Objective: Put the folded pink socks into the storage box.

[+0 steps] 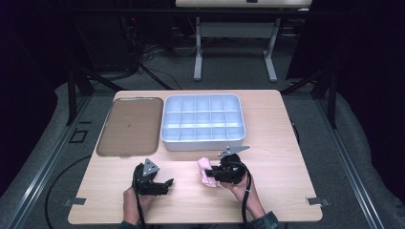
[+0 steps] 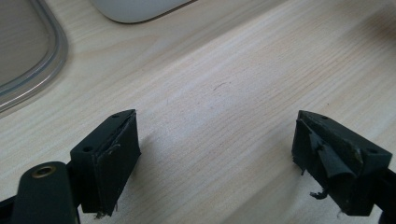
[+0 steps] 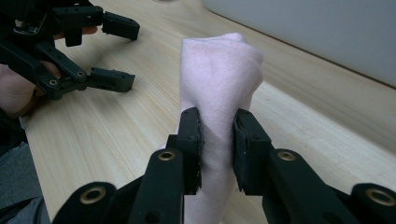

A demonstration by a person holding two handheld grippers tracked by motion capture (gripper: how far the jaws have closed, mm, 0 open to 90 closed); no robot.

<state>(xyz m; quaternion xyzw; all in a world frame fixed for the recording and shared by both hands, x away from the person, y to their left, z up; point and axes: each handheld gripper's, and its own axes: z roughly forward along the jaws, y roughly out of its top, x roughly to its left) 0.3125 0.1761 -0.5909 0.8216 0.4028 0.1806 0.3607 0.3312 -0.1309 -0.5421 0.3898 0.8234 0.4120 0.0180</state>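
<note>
Right gripper view is showing the right gripper (image 3: pixel 217 140) pinching a soft pale-pink folded cloth (image 3: pixel 219 79) at its middle, just above the light wooden surface (image 3: pixel 116 135) and near the white plastic compartment box (image 1: pixel 203 121). The grip is looking narrow, so the cloth could be sliding out or unfolding if swung quickly. The left gripper (image 2: pixel 215 154) is waiting wide open and empty, and could be snagging the dangling end.

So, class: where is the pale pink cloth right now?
In the high view the pale pink cloth sits pinched in the right tool, just above the table, in front of the white divided tray.
</note>
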